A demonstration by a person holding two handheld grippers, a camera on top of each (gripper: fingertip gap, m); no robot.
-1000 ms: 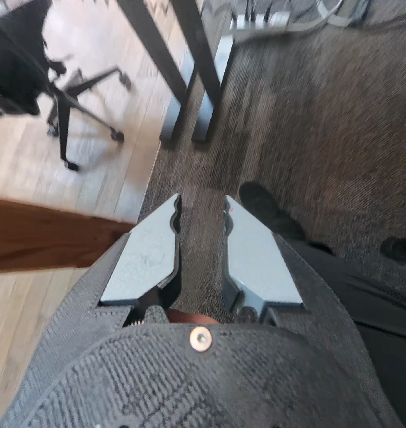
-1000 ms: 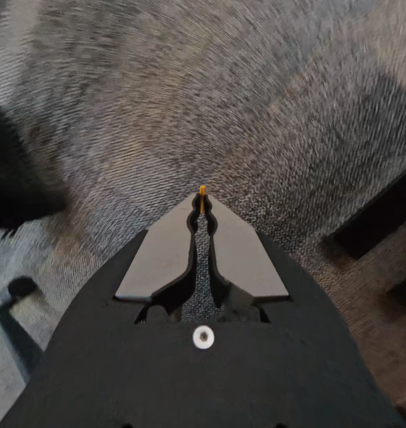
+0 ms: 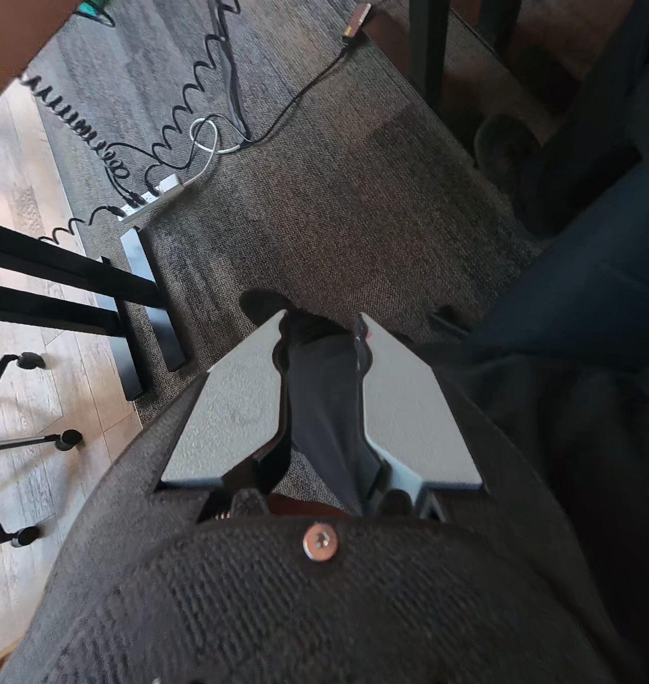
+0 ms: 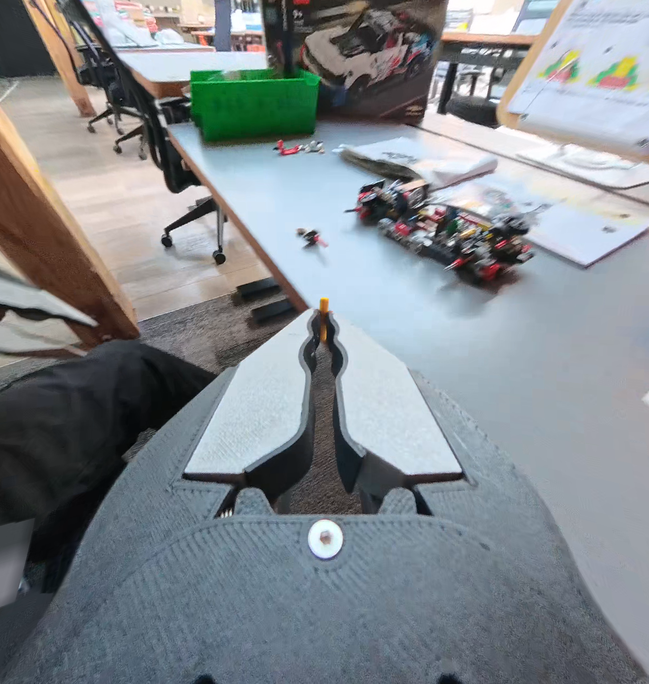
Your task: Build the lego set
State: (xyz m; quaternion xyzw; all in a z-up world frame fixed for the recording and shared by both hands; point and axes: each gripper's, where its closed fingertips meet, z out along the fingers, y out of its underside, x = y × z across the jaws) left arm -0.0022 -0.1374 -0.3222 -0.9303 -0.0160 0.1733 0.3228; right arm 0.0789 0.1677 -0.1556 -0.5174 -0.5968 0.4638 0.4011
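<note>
Fingertips of the right gripper (image 4: 323, 325) pinch a small yellow-orange plastic peg (image 4: 323, 318), whose tip stands out past the jaws, which are closed upon it just above the near edge of the grey table (image 4: 537, 370). Farther along that table lie a half-built black-and-red toy car chassis (image 4: 445, 229), a tiny loose black-and-red brick cluster (image 4: 311, 237), a green plastic bin (image 4: 256, 105), open paper booklets (image 4: 419, 159) and a large dark cardboard box printed with a car (image 4: 356, 55). The left gripper (image 3: 321, 325) points down at the grey-brown carpet (image 3: 334, 203), jaws moderately parted with nothing between the pads; only a dark trouser leg and shoe (image 3: 315, 370) show through the gap, well below. A white power strip with coiled black cables (image 3: 148, 200) lies near the black desk legs (image 3: 74, 281). With so slim a peg held only at the very tips, a steady squeeze and slow, level travel seem wise, since any twist could probably pivot it between the pads.
</note>
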